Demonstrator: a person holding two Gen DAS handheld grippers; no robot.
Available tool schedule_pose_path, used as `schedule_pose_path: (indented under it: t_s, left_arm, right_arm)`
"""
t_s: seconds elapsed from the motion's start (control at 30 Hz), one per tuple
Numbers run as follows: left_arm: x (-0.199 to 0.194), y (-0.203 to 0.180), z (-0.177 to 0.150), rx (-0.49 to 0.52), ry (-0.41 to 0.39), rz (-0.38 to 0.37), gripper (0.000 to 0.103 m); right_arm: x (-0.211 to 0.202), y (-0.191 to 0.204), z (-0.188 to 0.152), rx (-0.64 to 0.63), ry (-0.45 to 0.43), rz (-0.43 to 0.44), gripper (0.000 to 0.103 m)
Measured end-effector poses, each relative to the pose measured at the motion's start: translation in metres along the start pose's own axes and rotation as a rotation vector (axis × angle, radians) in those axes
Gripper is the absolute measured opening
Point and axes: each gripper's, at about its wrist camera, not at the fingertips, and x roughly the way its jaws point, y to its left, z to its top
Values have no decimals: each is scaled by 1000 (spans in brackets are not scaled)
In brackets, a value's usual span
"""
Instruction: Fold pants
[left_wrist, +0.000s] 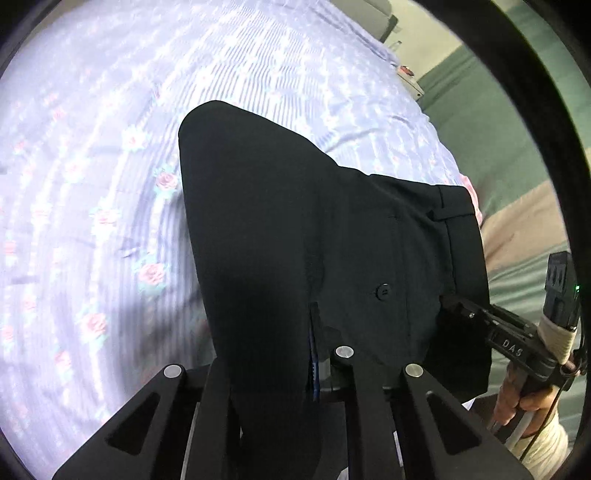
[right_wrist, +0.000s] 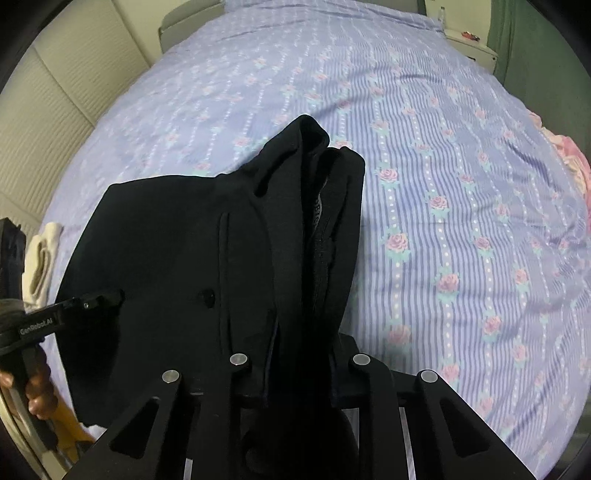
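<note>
The black pants (left_wrist: 258, 221) hang lifted above the bed, with a button and a belt loop showing near the waistband. My left gripper (left_wrist: 280, 373) is shut on a bunch of the cloth, which runs down between its fingers. My right gripper (left_wrist: 448, 301) pinches the waistband edge at the right of the left wrist view. In the right wrist view the pants (right_wrist: 166, 240) drape in folds from my right gripper (right_wrist: 299, 369), shut on the thick bunched fabric. There my left gripper (right_wrist: 114, 295) grips the garment's left side.
A lilac striped sheet with roses (right_wrist: 443, 184) covers the bed (left_wrist: 92, 166) beneath. A white nightstand (right_wrist: 471, 44) stands at the far corner. A padded beige wall (right_wrist: 55, 122) lies left, with a cream cloth (right_wrist: 40, 258) near it. The person's hands (left_wrist: 517, 398) hold the handles.
</note>
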Motion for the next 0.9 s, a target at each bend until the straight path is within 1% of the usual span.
schedule_pose_path:
  t_s: [0.03, 0.07, 0.17, 0.27, 0.3, 0.4, 0.47, 0.53, 0.57, 0.67, 0.7, 0.77, 0.9]
  left_arm:
    - [-14, -2, -7, 4, -8, 4, 14]
    - [-19, -4, -10, 1, -10, 4, 14]
    - [-48, -7, -29, -14, -14, 15, 14]
    - [-74, -15, -48, -18, -25, 48, 14]
    - [-86, -17, -56, -26, -28, 59, 14]
    - [-109, -20, -70, -39, -35, 79, 14]
    - [-128, -23, -81, -46, -47, 99, 14]
    - [-140, -30, -87, -53, -60, 115, 14]
    - [-140, -37, -89, -55, -65, 120, 14]
    - [-164, -29, -102, -68, -89, 132, 14]
    - [-164, -36, -105, -72, -94, 134, 14]
    - [-178, -36, -106, -78, -115, 137, 14]
    - [-206, -31, -105, -72, -161, 158, 14]
  right_arm:
    - [-7, 4, -2, 2, -6, 8, 22]
    - [-18, 7, -8, 3, -14, 16, 22]
    - [-49, 20, -27, -33, -35, 22, 22]
    - [-72, 36, -39, -77, -35, 32, 22]
    - [-73, 43, -35, -85, -32, 39, 22]
    - [-95, 58, -49, -138, -28, 61, 22]
    - [-105, 66, -51, -153, -25, 77, 22]
    - [-116, 74, -54, -179, -25, 91, 22]
    - [-120, 78, -54, -188, -27, 96, 22]
    - [-131, 86, -54, -216, -39, 111, 22]
    - [-136, 90, -54, -229, -46, 120, 22]
    - [-136, 88, -50, -234, -55, 134, 22]
    - [-144, 102, -46, -246, -80, 163, 22]
